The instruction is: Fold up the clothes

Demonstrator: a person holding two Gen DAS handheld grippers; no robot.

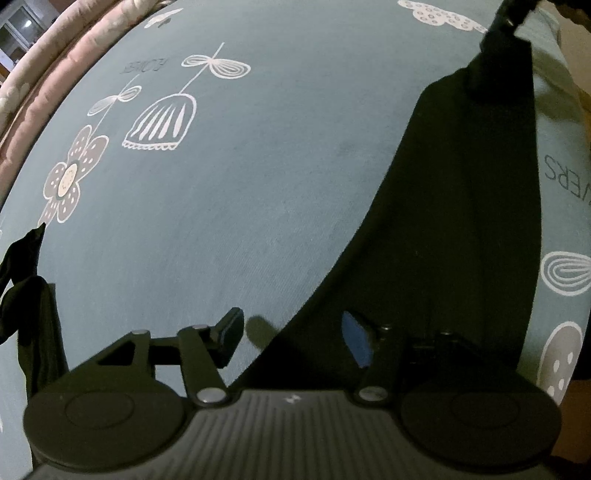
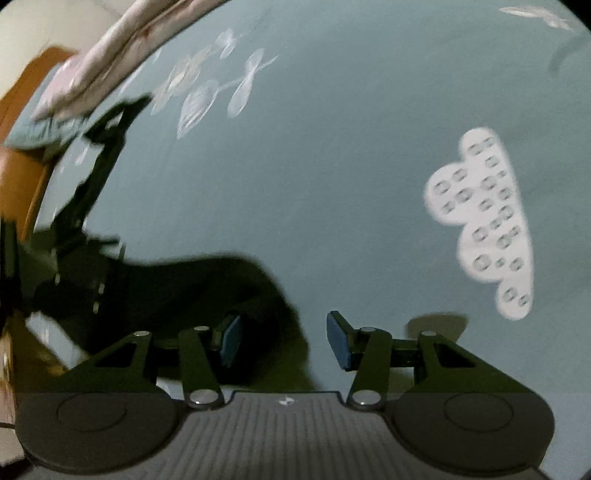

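1. Both views dim, indoor light, colours muted; teal bedsheet (image 1: 280,206) reads evenly lit, no glare.
2. Black garment (image 1: 461,229) nearly featureless, folds lost in the dark.
3. Left wrist view sharp; small soft shadow just beside the left gripper (image 1: 291,338) finger.
4. Right wrist view motion-blurred: cloud print (image 2: 484,221) and far-left edge smeared.
5. Strong fisheye bending; sheet edge curves, corners vignette black.
6. Bright window (image 1: 18,29) far left.

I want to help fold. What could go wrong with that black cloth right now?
Both grippers look open, so nothing holds the black cloth.

1. The left gripper straddles only its edge, so closing might miss it.
2. The right gripper is half off the cloth and may pinch the bedsheet too.
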